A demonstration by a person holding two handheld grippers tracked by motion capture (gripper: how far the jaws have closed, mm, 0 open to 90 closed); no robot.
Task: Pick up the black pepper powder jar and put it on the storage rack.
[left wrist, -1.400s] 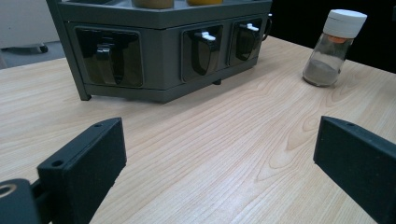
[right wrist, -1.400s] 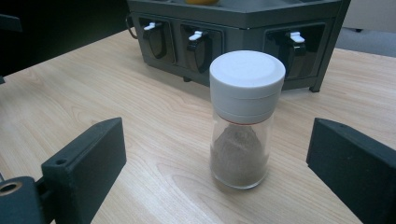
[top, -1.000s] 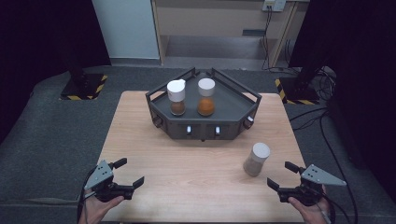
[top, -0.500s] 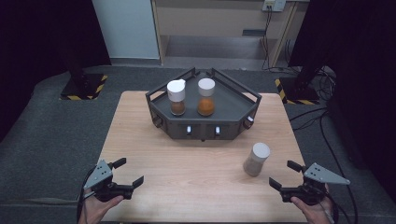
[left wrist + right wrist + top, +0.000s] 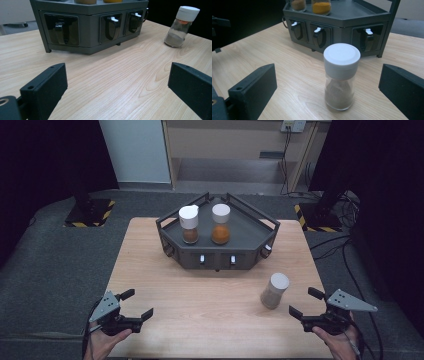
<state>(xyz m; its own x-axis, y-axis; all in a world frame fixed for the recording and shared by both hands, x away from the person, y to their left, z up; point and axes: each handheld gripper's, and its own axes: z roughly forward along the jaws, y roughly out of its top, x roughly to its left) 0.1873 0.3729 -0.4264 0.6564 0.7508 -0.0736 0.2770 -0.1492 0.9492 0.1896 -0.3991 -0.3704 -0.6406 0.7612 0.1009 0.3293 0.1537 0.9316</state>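
The right tool (image 5: 306,303) hung low at the near right of the tabletop (image 5: 210,320), its jaws spread wide and empty, with the loose spice jar (image 5: 274,290) standing upright just beyond them, well apart from the rack (image 5: 218,251). The jar was tall, narrow and top-heavy under its white cap; a jaw clipping its side on the way in would likely have tipped it over and sent it rolling toward the right edge. A pinch on the smooth glass rather than squarely across it might have let it slip. The left tool (image 5: 134,305) waited at the near left, also wide open, holding nothing.

I counted three jars: one on the tabletop, two in the rack, a brown-filled one (image 5: 189,224) and an orange-filled one (image 5: 220,223). The rack's front showed three small levers (image 5: 319,30), perhaps more out of sight. Two tools.
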